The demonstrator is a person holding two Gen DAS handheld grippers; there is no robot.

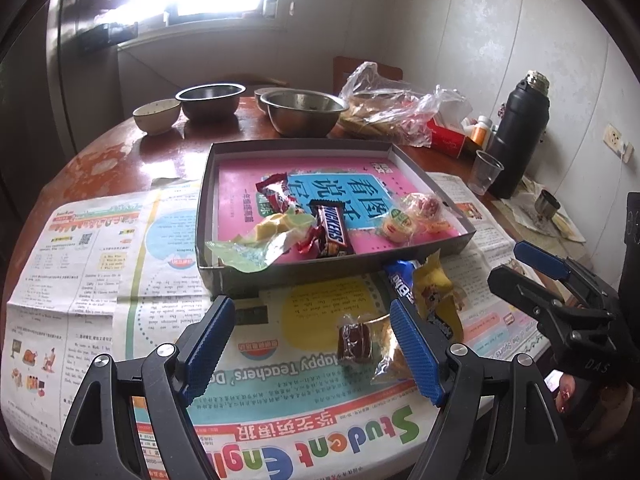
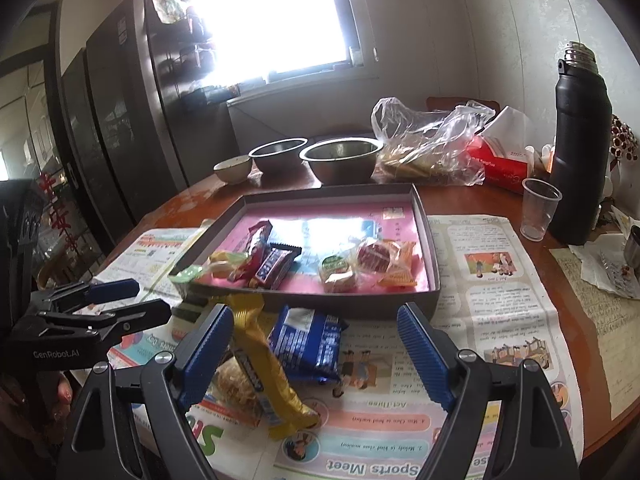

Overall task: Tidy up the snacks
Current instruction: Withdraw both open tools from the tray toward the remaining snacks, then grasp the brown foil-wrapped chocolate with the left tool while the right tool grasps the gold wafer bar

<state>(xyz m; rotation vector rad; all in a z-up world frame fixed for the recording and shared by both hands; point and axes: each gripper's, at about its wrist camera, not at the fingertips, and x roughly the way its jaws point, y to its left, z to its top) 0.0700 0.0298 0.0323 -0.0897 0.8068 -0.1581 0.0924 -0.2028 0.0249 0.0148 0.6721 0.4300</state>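
In the left wrist view, you are holding the left claw (image 1: pixel 312 344) wide and empty; the brown wrapped candy (image 1: pixel 355 343) is lying just ahead between its fingers, small, light, crinkly, best pinched across its body. In the right wrist view, your right claw (image 2: pixel 316 354) is gaping wide over the blue packet (image 2: pixel 306 346) and gold bar (image 2: pixel 272 364), both light and slippery.

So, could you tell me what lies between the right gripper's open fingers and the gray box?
In the right wrist view, the right gripper hovers open; a blue snack packet and a gold wrapper lie on the newspaper before the gray box.
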